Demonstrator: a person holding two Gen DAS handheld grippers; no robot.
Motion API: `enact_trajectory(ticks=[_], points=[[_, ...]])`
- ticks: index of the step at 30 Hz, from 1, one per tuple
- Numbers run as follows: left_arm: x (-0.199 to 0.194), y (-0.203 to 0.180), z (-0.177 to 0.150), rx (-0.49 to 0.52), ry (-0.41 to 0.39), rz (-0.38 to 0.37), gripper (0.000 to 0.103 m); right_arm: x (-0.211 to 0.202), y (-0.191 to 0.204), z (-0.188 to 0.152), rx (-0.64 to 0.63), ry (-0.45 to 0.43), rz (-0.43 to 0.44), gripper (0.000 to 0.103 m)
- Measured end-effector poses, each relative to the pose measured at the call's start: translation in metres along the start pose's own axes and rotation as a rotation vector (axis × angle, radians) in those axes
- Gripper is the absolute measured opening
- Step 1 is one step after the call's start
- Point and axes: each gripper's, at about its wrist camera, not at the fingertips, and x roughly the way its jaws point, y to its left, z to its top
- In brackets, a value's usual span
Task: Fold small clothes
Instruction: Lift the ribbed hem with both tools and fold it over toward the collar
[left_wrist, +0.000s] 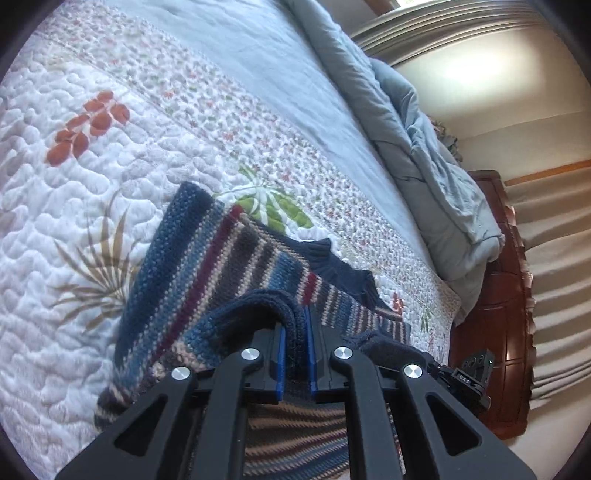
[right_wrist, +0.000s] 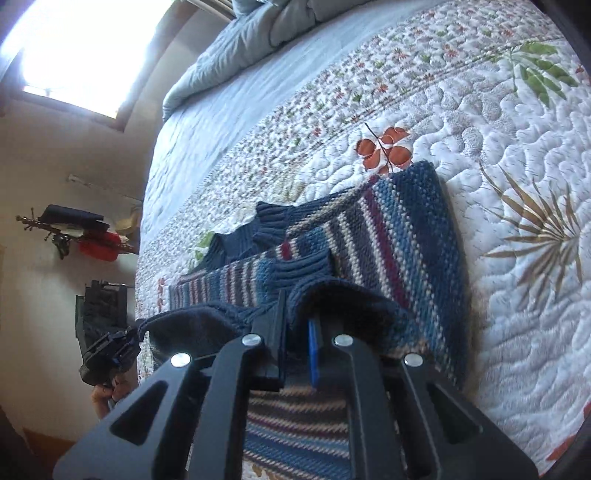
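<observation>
Left wrist view: left tongs (left_wrist: 294, 360) clamped on navy ribbed hem of striped knit sweater (left_wrist: 207, 266); right tongs (right_wrist: 297, 354) likewise. Lying half-folded on quilted bed (left_wrist: 92, 155). Probably soft, thick, floppy; best pinched at hem corners. Wooden nightstand (left_wrist: 495, 295) beside.

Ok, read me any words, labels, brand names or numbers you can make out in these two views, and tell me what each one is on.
"DAS" – white letters on the black block of the right gripper, seen at the lower right of the left wrist view.
Nothing else is legible: the striped knitted sweater and the white quilted floral bedspread carry no visible text, and the black and red things on the wall rack are too blurred to read.
</observation>
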Motion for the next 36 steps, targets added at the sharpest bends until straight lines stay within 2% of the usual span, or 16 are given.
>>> enact_trajectory(ticks=[2,5,6,7,8,9,11,13,14,19,21,25,29,35,36], points=[[0.008,0.007,0.003,0.006,0.017,0.009,0.011,0.008,-0.007,0.005,0.018,0.031,0.002,0.014],[0.008,0.009,0.006,0.029,0.047,-0.041,0.021,0.009,-0.011,0.011,0.017,0.071,0.047,0.027],[0.006,0.005,0.007,0.06,0.05,-0.051,0.031,0.006,-0.009,0.014,-0.008,0.076,0.063,0.037],[0.002,0.001,0.008,0.094,0.042,-0.05,0.048,0.001,-0.009,0.016,-0.027,0.072,0.071,0.045],[-0.003,-0.003,0.01,0.127,0.024,-0.04,0.056,-0.005,-0.009,0.019,-0.035,0.068,0.077,0.058],[-0.009,-0.005,0.013,0.154,0.005,-0.033,0.062,-0.01,-0.011,0.021,-0.042,0.061,0.089,0.059],[-0.017,-0.006,0.018,0.172,-0.002,-0.05,0.062,-0.02,-0.014,0.026,-0.067,0.052,0.087,0.059],[-0.02,-0.008,0.023,0.216,-0.018,-0.018,0.065,-0.026,-0.015,0.03,-0.087,0.053,0.085,0.057],[-0.017,-0.011,0.025,0.254,-0.005,0.003,0.065,-0.026,-0.016,0.032,-0.101,0.059,0.077,0.056],[0.017,-0.014,0.029,0.33,0.119,-0.009,0.065,-0.014,-0.011,0.036,-0.157,0.111,0.058,0.052],[0.032,-0.011,0.03,0.328,0.16,-0.01,0.064,-0.004,-0.009,0.037,-0.173,0.134,0.045,0.046],[0.053,-0.007,0.027,0.351,0.224,0.014,0.063,0.017,-0.011,0.041,-0.195,0.168,-0.002,0.043],[0.058,-0.006,0.028,0.365,0.235,0.011,0.063,0.033,-0.015,0.044,-0.212,0.176,-0.042,0.043],[0.063,-0.009,0.029,0.409,0.26,0.05,0.064,0.046,-0.014,0.042,-0.24,0.193,-0.048,0.043],[0.063,-0.011,0.029,0.427,0.255,0.078,0.064,0.047,-0.013,0.042,-0.244,0.191,-0.051,0.043]])
